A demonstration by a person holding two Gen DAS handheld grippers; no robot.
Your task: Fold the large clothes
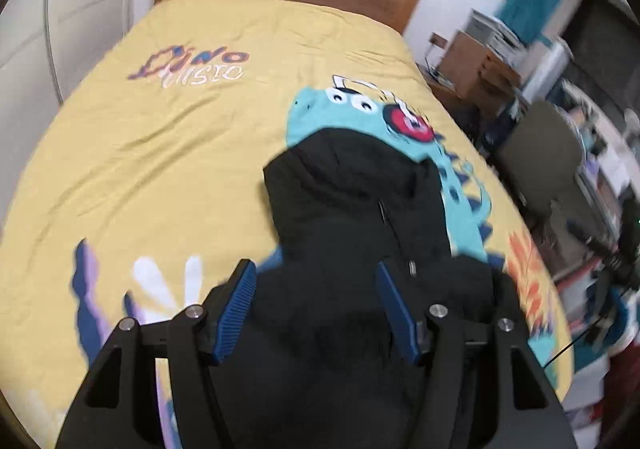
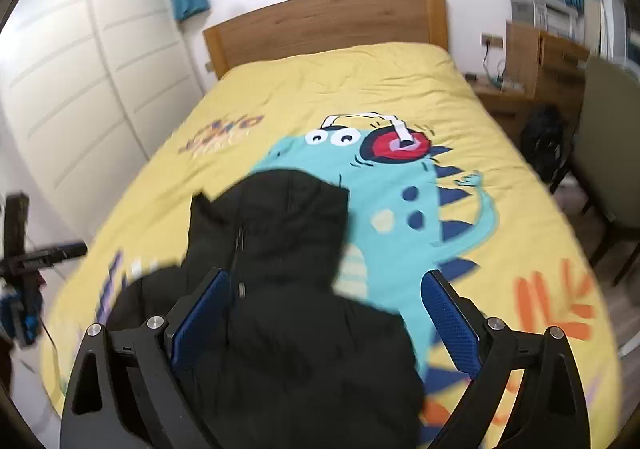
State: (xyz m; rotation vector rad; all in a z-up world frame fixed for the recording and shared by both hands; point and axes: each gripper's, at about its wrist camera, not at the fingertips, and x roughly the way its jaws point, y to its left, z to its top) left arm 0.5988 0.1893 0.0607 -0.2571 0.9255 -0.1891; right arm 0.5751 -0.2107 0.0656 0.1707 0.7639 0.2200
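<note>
Risk of slipping: black hooded jacket (image 1: 344, 233) is lying bunched on the yellow dinosaur bedspread (image 1: 140, 153) – a puffy, smooth-looking shell like this is likely sliding out of a shallow pinch, so any fold may be springing back.

Risk of a crooked fold: hood (image 2: 288, 205) is pointing away from both tongs toward the wooden headboard (image 2: 328, 21), while the body is heaping up beneath them; grabbing the heap instead of a hem or sleeve edge is probably dragging layers together.

Risk of snagging: zipper line (image 1: 386, 213) is running just ahead of the left tongs, and a pad closing across it may be catching the pull.

Risk from blur: both views are smearing, so exact edges of the jacket are hard to tell.

Left tongs (image 1: 316, 313): standing apart, nothing clamped – jacket is lying below and between the blue pads, not pressed by them.

Right tongs (image 2: 326, 323): standing wide apart, empty; jacket is sitting under the left pad and ahead of it, bedspread is showing under the right pad.

Jacket place: directly in front of and under both tongs, near the foot of the bed.

Count – jackets: one.
Count – tongs: two.
Count – blue pads seen: four.
Count – beds: one.
Count – headboards: one.
</note>
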